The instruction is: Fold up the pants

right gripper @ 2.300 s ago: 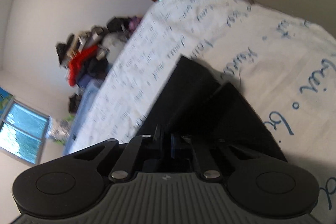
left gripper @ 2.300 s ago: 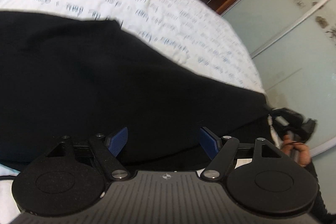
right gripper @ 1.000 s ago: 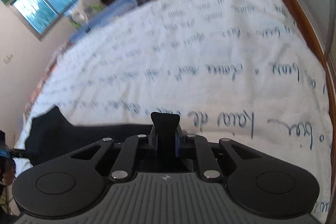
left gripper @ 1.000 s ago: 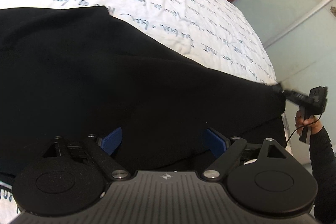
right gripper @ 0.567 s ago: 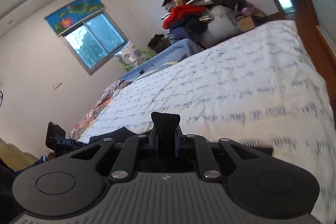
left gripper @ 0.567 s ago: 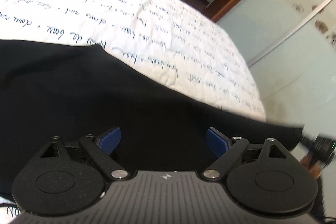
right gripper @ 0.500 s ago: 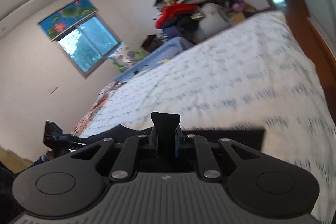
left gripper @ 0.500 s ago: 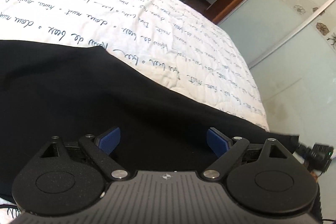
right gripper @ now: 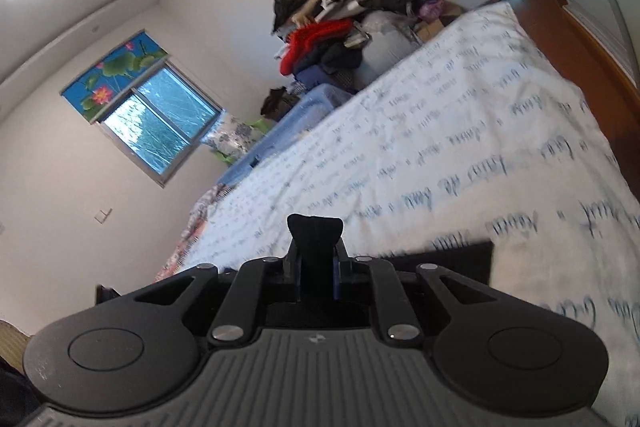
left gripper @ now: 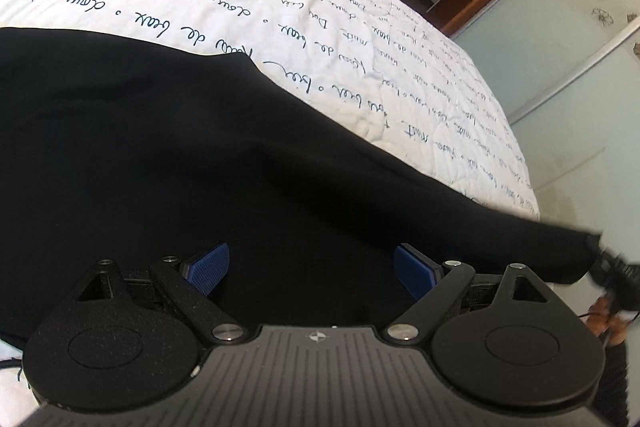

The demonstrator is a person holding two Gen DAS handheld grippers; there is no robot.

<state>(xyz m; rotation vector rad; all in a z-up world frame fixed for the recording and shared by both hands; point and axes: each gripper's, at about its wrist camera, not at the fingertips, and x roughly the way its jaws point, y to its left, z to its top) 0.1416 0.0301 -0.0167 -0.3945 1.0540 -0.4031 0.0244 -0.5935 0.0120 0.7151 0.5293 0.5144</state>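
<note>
Pants: the black pants (left gripper: 168, 163) lie spread across the white bedspread (left gripper: 280, 7), one narrow end trailing off toward four o'clock in the left view.
Left claw: the left claw (left gripper: 310, 267) hovers low over the cloth, blue pads wide apart, gripping nothing; likely waiting to pin or pick an edge.
Right claw: the right claw (right gripper: 316, 259) is pinched tight on a tuft of black fabric, lifting that end so the leg can be carried over.
Far corner: a flat black edge (right gripper: 460, 261) rests on the bed at three o'clock in the right view.
</note>
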